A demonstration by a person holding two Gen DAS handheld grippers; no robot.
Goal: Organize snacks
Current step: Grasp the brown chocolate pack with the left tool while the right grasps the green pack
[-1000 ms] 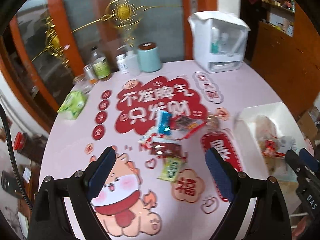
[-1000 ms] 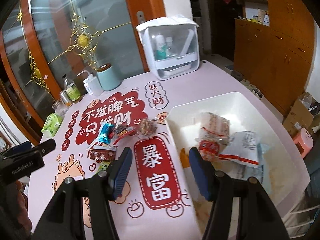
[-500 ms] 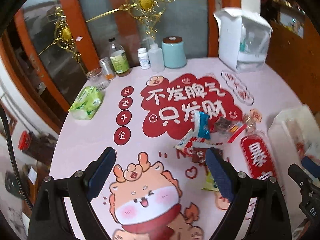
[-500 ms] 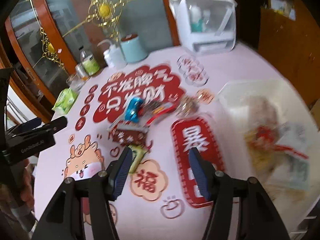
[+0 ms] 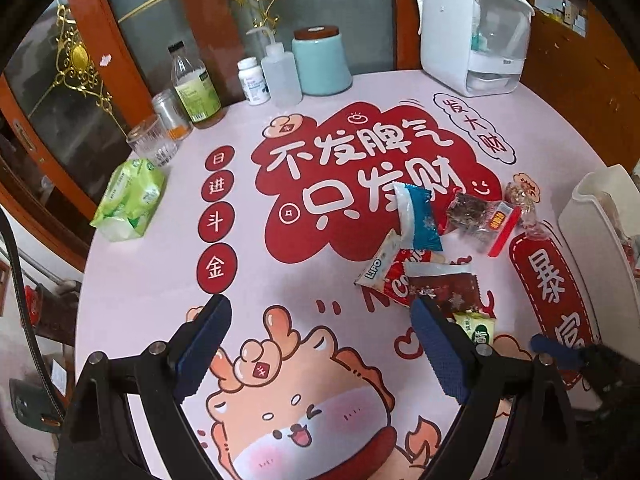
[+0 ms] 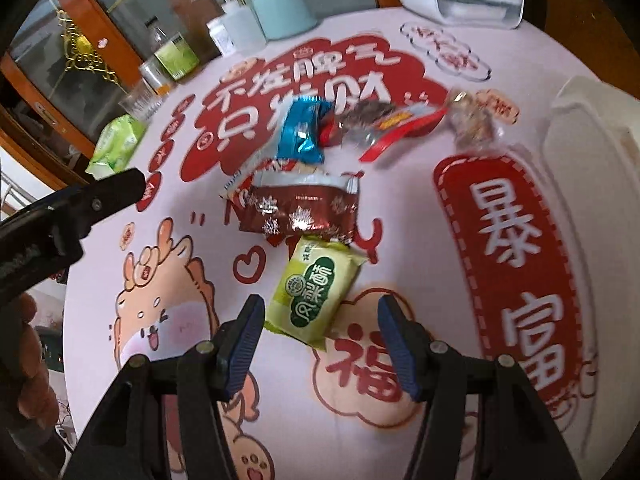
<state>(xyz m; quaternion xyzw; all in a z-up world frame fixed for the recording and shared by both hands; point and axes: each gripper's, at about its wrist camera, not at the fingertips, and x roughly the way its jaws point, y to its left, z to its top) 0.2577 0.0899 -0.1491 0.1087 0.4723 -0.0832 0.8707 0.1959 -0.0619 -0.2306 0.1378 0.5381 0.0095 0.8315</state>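
Observation:
Several snack packets lie in a loose pile on the round table. A green packet (image 6: 316,288) lies nearest, just ahead of my open, empty right gripper (image 6: 320,328). Beyond it are a dark red packet (image 6: 300,212), a blue packet (image 6: 300,132) and a clear packet with a red edge (image 6: 380,124). In the left wrist view the pile shows to the right: blue packet (image 5: 418,216), dark red packet (image 5: 444,288), green packet (image 5: 476,328). My left gripper (image 5: 320,344) is open and empty over the cartoon dragon print. The white bin (image 6: 592,128) stands at the right edge.
At the back of the table stand a teal canister (image 5: 320,64), a squeeze bottle (image 5: 280,76), a pill bottle (image 5: 250,80), a green-label bottle (image 5: 194,88), a glass (image 5: 154,144) and a white dispenser box (image 5: 472,28). A green tissue pack (image 5: 130,200) lies at the left.
My right gripper has moved left and down from the white bin toward the snack pile, now close to the green packet. My left gripper has swung left and back, away from the pile.

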